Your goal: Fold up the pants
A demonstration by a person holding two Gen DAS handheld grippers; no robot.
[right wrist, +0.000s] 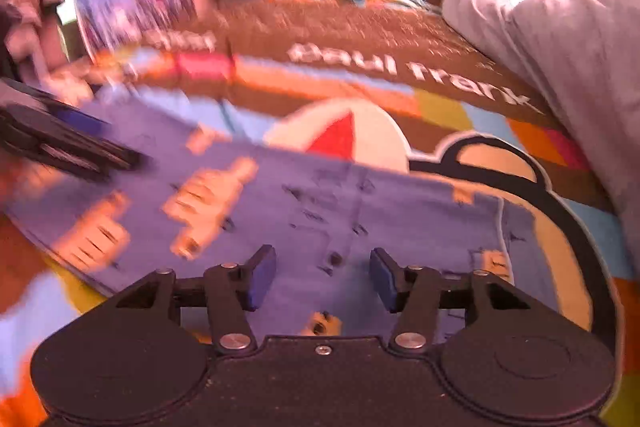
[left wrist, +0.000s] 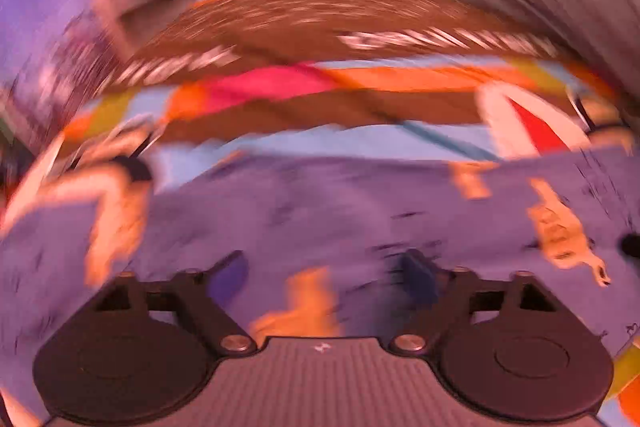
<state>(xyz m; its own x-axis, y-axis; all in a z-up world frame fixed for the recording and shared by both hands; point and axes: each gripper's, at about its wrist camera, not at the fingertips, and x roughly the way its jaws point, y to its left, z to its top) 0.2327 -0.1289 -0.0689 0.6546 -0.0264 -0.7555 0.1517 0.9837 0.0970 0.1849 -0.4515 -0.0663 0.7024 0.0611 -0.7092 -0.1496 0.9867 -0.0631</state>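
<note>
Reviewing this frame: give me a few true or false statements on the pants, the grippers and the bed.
1. The right gripper has open jaws with nothing between the pads. True.
2. The pants are plain white. False: purple with orange thumbs-up prints.
3. The pants lie on a bare wooden floor. False: on a colourful bedspread.
4. The left gripper has open jaws above the pants. True.
</note>
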